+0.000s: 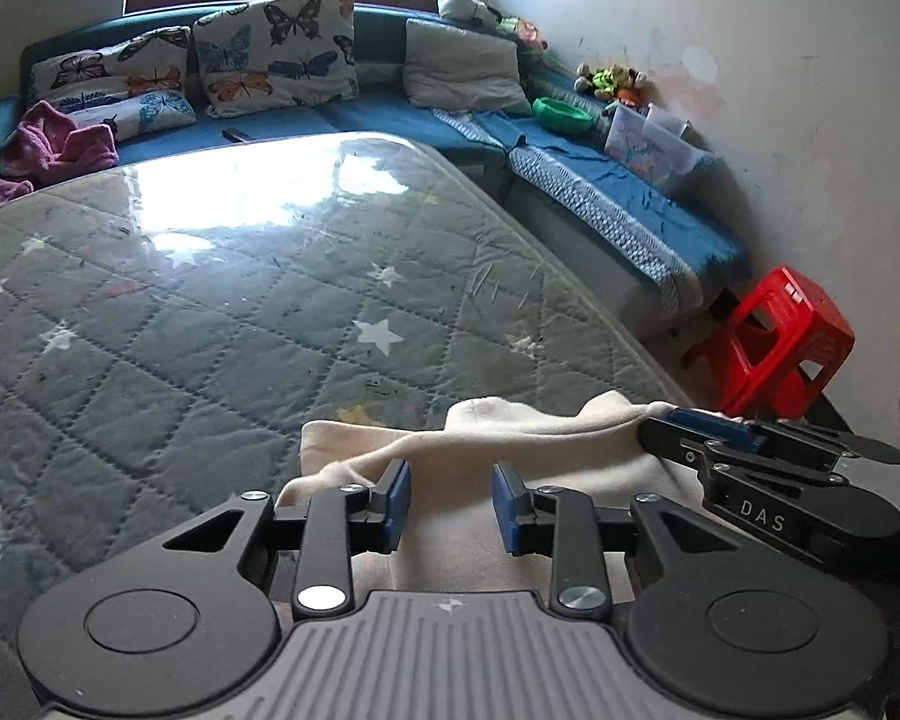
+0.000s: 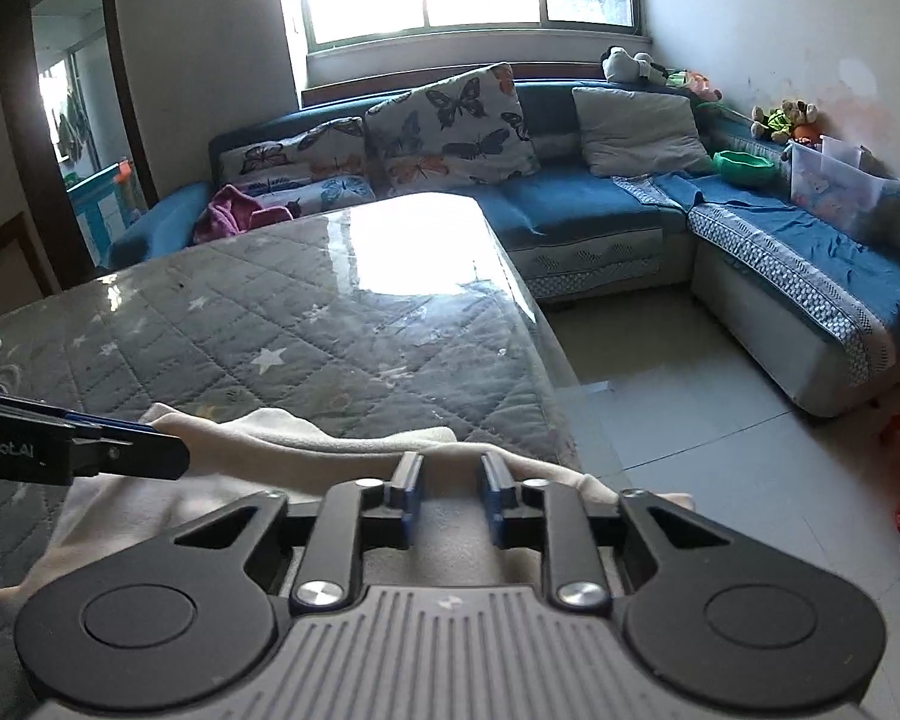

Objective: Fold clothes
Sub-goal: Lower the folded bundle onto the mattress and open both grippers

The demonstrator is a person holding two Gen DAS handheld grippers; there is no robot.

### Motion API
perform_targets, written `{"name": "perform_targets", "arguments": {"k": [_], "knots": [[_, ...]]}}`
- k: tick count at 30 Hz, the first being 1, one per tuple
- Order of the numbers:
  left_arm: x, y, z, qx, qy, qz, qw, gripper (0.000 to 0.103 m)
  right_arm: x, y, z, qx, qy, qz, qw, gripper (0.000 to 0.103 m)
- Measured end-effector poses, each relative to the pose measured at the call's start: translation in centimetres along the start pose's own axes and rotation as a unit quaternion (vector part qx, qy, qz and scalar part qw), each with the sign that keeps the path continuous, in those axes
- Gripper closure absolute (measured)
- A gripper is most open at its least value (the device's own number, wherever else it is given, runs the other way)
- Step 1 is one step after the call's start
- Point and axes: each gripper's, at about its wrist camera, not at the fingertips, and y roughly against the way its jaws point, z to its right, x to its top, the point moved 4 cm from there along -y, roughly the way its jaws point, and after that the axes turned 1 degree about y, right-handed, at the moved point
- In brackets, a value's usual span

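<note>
A cream-white garment (image 1: 510, 438) lies bunched at the near edge of the quilted grey table (image 1: 210, 276). My left gripper (image 1: 450, 504) is open, its blue pads on either side of the cloth beneath, not closed on it. In the left wrist view the right gripper (image 1: 660, 429) comes in from the right with its tips at a raised fold of the garment. In the right wrist view my right gripper (image 2: 450, 486) is open over the garment (image 2: 282, 438) at the table's (image 2: 306, 324) near right corner. The left gripper (image 2: 174, 450) enters there from the left, edge-on.
A blue corner sofa (image 2: 600, 204) with butterfly pillows (image 2: 450, 120) stands behind the table, a purple cloth (image 1: 60, 144) on its left end. A red plastic stool (image 1: 774, 342) and tiled floor (image 2: 690, 396) lie to the right of the table.
</note>
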Motion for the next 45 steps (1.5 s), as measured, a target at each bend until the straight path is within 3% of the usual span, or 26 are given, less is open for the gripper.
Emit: {"name": "perform_targets", "arguments": {"k": [4, 16, 24, 30, 37, 45], "knots": [[-0.2, -0.7, 0.0, 0.006, -0.002, -0.003, 1.0, 0.071, 0.0, 0.1, 0.0, 0.005, -0.001, 0.005, 1.0, 0.07], [-1.5, 2.3, 1.7, 0.01, -0.03, 0.014, 0.9994, 0.061, -2.0, 6.0, -2.0, 0.029, 0.03, 0.02, 0.999, 0.049], [-3.8, 4.4, 2.2, 0.026, -0.04, 0.016, 0.9987, 0.053, -5.0, 8.5, -2.7, 0.016, 0.038, 0.011, 0.999, 0.043], [-6.4, 5.1, 1.7, 0.039, -0.053, 0.016, 0.9977, 0.053, -7.0, 9.5, -2.1, 0.004, 0.032, -0.002, 0.999, 0.042], [-7.0, 5.8, 1.4, 0.045, -0.047, 0.019, 0.9977, 0.052, -7.5, 10.6, -1.6, -0.001, 0.015, 0.006, 1.0, 0.041], [-7.0, 7.8, 1.8, 0.064, -0.041, 0.017, 0.997, 0.038, -7.8, 10.5, -1.9, -0.006, 0.018, 0.005, 1.0, 0.034]]}}
